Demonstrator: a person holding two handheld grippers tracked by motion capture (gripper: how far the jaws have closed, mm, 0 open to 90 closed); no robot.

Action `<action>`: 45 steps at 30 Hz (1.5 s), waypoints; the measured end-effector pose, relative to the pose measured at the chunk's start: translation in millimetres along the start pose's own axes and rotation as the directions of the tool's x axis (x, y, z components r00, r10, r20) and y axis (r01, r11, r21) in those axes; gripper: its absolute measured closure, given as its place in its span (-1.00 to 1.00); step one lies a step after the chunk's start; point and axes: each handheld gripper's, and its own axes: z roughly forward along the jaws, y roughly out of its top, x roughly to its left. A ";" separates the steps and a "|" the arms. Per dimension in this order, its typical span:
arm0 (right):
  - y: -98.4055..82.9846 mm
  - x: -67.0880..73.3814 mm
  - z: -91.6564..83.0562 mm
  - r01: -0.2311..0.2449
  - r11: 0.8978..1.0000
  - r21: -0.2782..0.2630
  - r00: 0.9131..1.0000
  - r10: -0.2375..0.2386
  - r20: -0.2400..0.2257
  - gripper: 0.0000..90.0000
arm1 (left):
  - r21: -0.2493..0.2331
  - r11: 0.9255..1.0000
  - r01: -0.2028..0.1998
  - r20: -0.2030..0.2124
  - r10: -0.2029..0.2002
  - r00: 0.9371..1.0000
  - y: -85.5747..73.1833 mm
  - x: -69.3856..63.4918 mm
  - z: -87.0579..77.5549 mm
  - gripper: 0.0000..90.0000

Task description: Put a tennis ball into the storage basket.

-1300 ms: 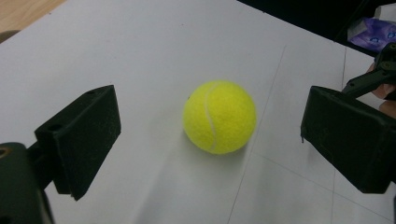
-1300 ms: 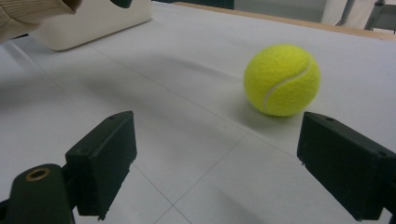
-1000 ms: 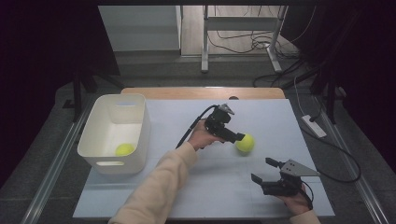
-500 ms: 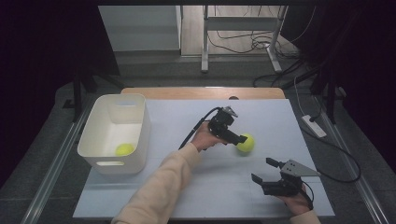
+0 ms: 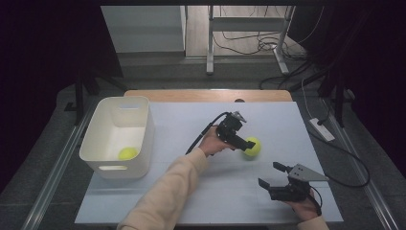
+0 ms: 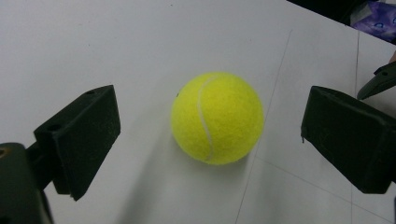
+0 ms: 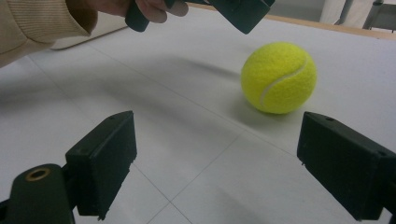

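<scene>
A yellow tennis ball [image 5: 252,147] [image 6: 217,117] [image 7: 279,77] lies on the white table sheet [image 5: 191,129], right of centre. My left gripper [image 5: 248,144] [image 6: 210,140] hovers just over it with its jaws open, one on each side of the ball, touching neither. Near the front right edge my right gripper [image 5: 271,176] [image 7: 224,172] stands open and holds nothing; the ball lies ahead of it. A second yellow ball [image 5: 127,153] rests inside the white bin [image 5: 141,132] at the left.
The wooden table edge [image 5: 210,95] runs along the far side. A power strip [image 5: 321,129] and cables lie off the table at the right. Metal rails [image 5: 52,167] flank the table. Open sheet stretches between the bin and the grippers.
My left gripper has crept slightly toward the ball and lower over it. The ball and the right gripper have stayed where they were.
</scene>
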 end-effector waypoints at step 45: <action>-1.1 -1.7 -2.0 -0.003 1.000 0.001 1.000 0.003 0.005 -0.73 | 0.057 0.998 -0.007 0.023 0.006 1.000 -3.8 0.8 35.8 -0.88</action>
